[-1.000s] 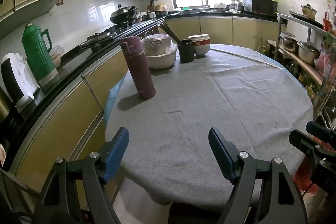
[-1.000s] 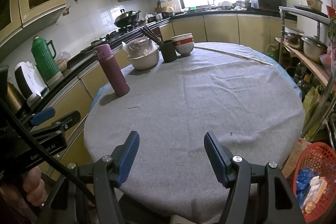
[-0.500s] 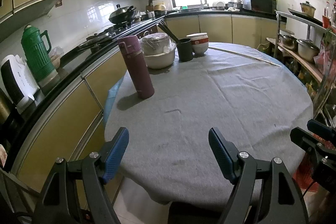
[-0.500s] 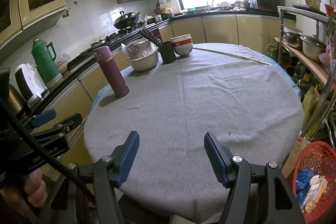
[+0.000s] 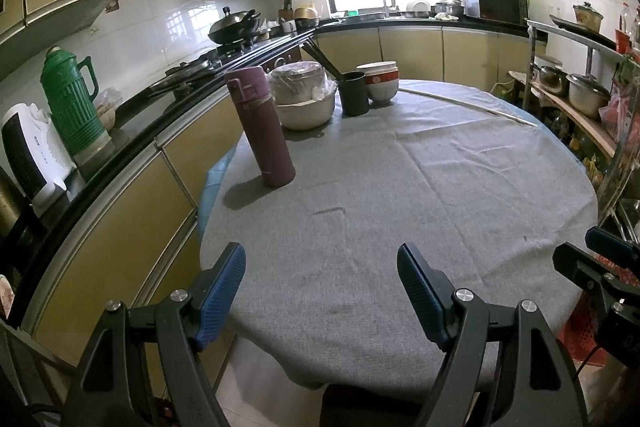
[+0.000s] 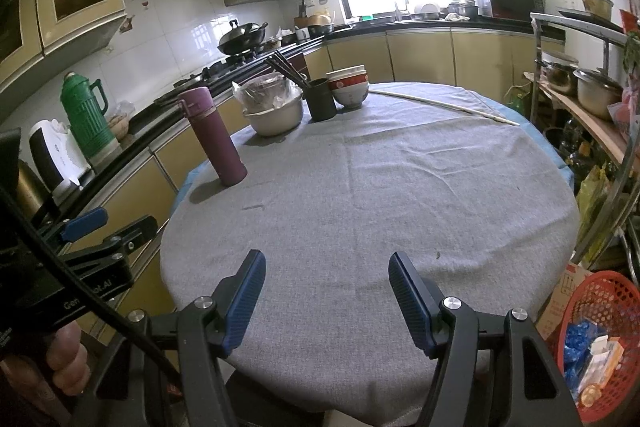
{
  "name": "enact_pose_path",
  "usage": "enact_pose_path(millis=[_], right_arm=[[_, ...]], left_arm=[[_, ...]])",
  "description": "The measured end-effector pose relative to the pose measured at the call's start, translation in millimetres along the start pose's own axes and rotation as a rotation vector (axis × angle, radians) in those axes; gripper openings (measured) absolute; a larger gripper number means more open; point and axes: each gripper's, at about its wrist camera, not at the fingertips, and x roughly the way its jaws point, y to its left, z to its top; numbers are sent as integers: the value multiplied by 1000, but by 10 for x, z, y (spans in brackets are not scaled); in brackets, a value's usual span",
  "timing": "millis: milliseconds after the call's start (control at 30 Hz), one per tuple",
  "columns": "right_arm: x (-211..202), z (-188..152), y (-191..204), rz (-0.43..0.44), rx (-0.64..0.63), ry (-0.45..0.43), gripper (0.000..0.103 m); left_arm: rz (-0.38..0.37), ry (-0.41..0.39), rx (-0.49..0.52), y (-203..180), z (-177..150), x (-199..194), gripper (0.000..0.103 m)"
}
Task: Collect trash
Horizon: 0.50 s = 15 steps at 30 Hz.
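A red mesh basket [image 6: 600,331] stands on the floor at the right of the round table, holding blue wrappers and small cartons. Only a red sliver of the basket [image 5: 584,335] shows in the left wrist view. My left gripper [image 5: 322,287] hovers open over the near edge of the grey tablecloth [image 5: 400,187], nothing between its blue pads. My right gripper [image 6: 326,291] is likewise open and empty over the cloth [image 6: 380,187]. No loose trash shows on the table.
A purple flask [image 5: 260,127] stands at the table's left. Behind it sit a covered bowl [image 5: 306,99], a dark cup with chopsticks [image 5: 354,93] and stacked bowls [image 5: 382,79]. A thin white stick [image 5: 468,105] lies far right. Counters run along the left; a pot shelf [image 6: 584,95] stands right.
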Motion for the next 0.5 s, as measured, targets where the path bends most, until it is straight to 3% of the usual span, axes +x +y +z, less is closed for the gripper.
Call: enact_pose_path(millis=[500], right_arm=[[2,2,2,-1,1,1,68]], left_arm=[[3,0,-5,10,1,-6,79]])
